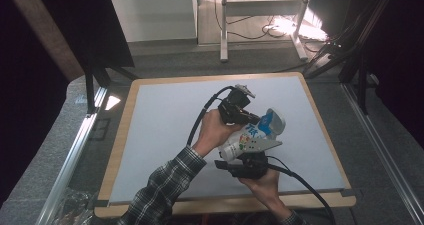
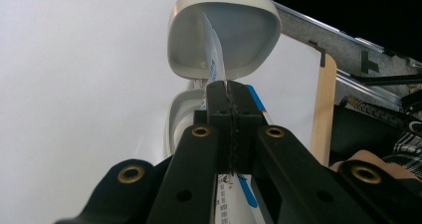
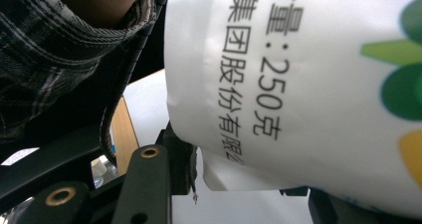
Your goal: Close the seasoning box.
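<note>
Held above the middle of the tabletop (image 1: 165,135), toward 4 o'clock of its centre: a white bottle (image 1: 248,139) lying tilted, neck toward 1 o'clock.

Left gripper (image 1: 248,118) at 11 o'clock of the bottle, fingers (image 2: 219,114) pressed fully together on a thin flap of the bottle's label (image 2: 215,59); flap standing edge-on, rising past the fingertips toward 12 o'clock in the left gripper view. Beyond it, a rounded, hollow grey-white plastic shape (image 2: 239,30), smooth and matte; cannot tell which part of the bottle.

Right gripper (image 1: 248,161) at 6 o'clock of the bottle, fingers (image 3: 181,159) partly spread and clamped across the bottle's body from either side, near its base end.

Bottle cylindrical, wrapped in glossy white film with black printed characters (image 3: 263,74) and green and yellow patches (image 3: 405,89); blue cap or collar (image 1: 266,121) at the neck end. Film slightly creased, one lower corner (image 3: 219,179) hanging loose. Fingers matte black with brass-coloured rivets. Tabletop pale grey, flat, with a light wooden border (image 1: 120,150). Plaid sleeve (image 1: 165,185) on the left forearm.
</note>
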The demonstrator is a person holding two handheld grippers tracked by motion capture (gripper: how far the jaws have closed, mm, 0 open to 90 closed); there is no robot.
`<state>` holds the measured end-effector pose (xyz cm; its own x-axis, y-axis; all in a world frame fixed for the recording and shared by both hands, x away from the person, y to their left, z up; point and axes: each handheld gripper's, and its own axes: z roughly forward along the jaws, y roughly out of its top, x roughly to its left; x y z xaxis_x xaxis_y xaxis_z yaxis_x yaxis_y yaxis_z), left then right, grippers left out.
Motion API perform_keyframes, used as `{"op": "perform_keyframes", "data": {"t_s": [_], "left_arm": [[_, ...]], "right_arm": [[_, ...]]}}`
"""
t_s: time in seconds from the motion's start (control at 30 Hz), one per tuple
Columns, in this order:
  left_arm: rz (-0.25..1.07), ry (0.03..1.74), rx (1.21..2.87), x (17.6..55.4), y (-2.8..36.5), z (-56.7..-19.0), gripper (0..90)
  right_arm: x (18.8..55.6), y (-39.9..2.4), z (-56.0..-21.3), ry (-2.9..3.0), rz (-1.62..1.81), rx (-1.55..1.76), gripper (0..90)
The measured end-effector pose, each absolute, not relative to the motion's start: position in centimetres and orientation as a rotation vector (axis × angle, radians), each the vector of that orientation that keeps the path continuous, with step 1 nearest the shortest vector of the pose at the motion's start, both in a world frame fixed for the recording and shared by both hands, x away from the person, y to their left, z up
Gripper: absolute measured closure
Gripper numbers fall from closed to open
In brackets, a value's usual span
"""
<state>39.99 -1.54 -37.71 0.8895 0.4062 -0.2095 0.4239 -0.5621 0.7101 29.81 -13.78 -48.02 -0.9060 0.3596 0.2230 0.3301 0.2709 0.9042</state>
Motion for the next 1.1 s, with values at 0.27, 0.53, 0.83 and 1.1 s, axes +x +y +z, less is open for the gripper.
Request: {"op": "perform_keyframes", "data": {"t_s": [0.27, 0.53, 0.83, 1.1], "left_arm": [[-0.027, 0.593, 2.233, 40.0, -1.56, -37.64, 89.7], [-0.025, 0.592, 2.238, 40.1, -1.56, -37.62, 89.7], [-0.026, 0.593, 2.238, 40.13, -1.56, -37.54, 89.7], [-0.024, 0.594, 2.239, 40.21, -1.56, -37.47, 89.7]], "right_arm": [[29.83, -13.73, -47.99, 2.483, 1.76, 0.676, 58.7], [29.9, -13.67, -47.98, 2.479, 1.761, 0.679, 58.7], [29.96, -13.54, -47.88, 2.48, 1.764, 0.678, 58.7], [30.0, -13.45, -47.79, 2.477, 1.766, 0.678, 58.7]]}}
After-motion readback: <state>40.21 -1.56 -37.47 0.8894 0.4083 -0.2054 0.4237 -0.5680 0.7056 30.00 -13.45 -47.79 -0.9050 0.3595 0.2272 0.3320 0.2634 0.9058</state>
